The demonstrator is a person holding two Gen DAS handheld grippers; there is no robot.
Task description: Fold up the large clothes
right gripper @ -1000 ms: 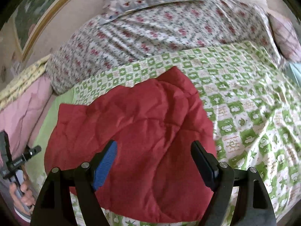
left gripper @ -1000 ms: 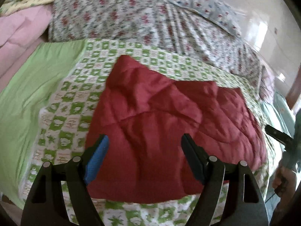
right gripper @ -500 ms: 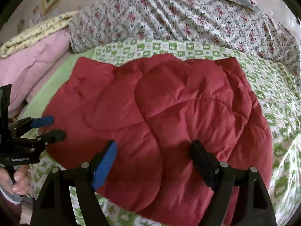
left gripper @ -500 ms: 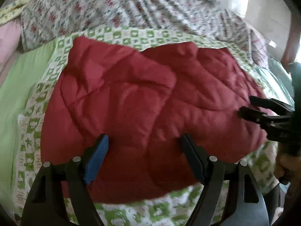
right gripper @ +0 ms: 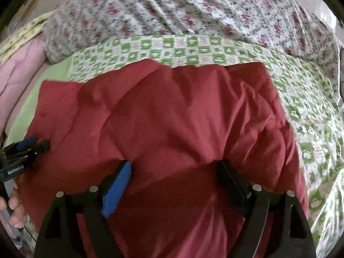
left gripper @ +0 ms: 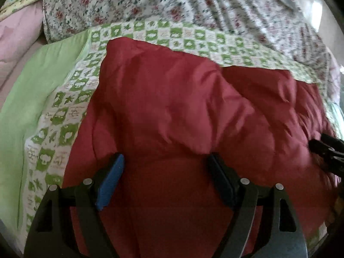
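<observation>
Both my grippers hang spread wide over the red quilted garment (left gripper: 182, 111): on the left gripper (left gripper: 165, 172) the blue pad (left gripper: 109, 182) and the black pad (left gripper: 219, 178) sit well apart with red fabric filling the gap between them, nothing pinched. My right gripper (right gripper: 174, 180) stands the same way, jaws wide, fabric bulging up between the fingers but not clamped. I see the garment lying rumpled across the green-and-white checked bedspread (right gripper: 193, 49), its far edge near the floral quilt (right gripper: 172, 6) heaped at the back. From the right wrist view I catch the left gripper low at the garment's left edge, close to the fabric; I cannot tell whether it touches. A plain green sheet (left gripper: 32, 90) shows to the left, pink bedding (left gripper: 15, 34) beyond it
</observation>
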